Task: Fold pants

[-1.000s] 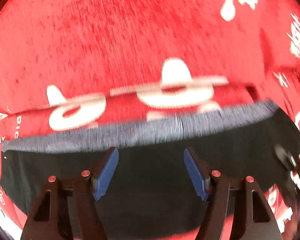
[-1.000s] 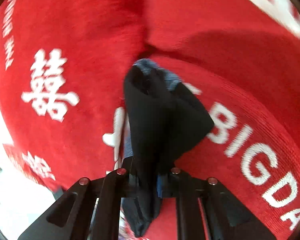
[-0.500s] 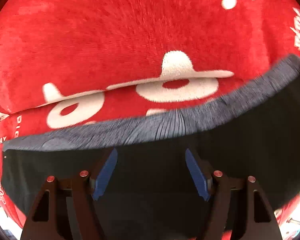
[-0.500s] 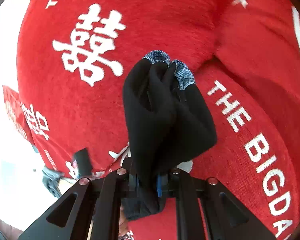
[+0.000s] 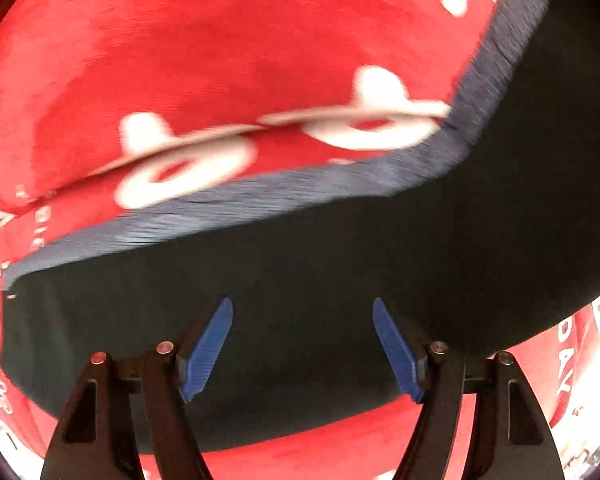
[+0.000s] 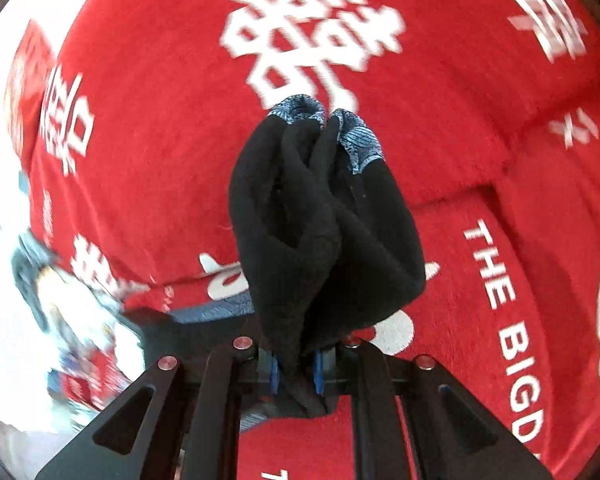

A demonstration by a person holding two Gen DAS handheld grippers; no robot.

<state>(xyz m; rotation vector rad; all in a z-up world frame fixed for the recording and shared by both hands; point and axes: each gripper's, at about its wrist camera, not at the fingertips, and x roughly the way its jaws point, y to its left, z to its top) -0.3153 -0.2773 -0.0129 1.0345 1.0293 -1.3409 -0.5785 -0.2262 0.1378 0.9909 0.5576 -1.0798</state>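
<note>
The pants (image 5: 320, 280) are black with a blue-grey ribbed waistband (image 5: 260, 196). In the left wrist view they lie flat on the red cloth, with their right side lifted toward the upper right. My left gripper (image 5: 302, 344) is open, its blue pads (image 5: 208, 348) hovering over the black fabric. In the right wrist view my right gripper (image 6: 296, 372) is shut on a bunched fold of the pants (image 6: 324, 236), which stands up from the jaws with the waistband (image 6: 352, 136) at its top.
A red cloth (image 6: 160, 152) with white Chinese characters and English lettering covers the surface, with ridges and folds (image 5: 220, 136). Its edge and a bright area with blurred clutter (image 6: 72, 320) show at the left of the right wrist view.
My right gripper has moved with the bunched pants, pulling the right side of the garment up and across. The left gripper has stayed open over the fabric.
</note>
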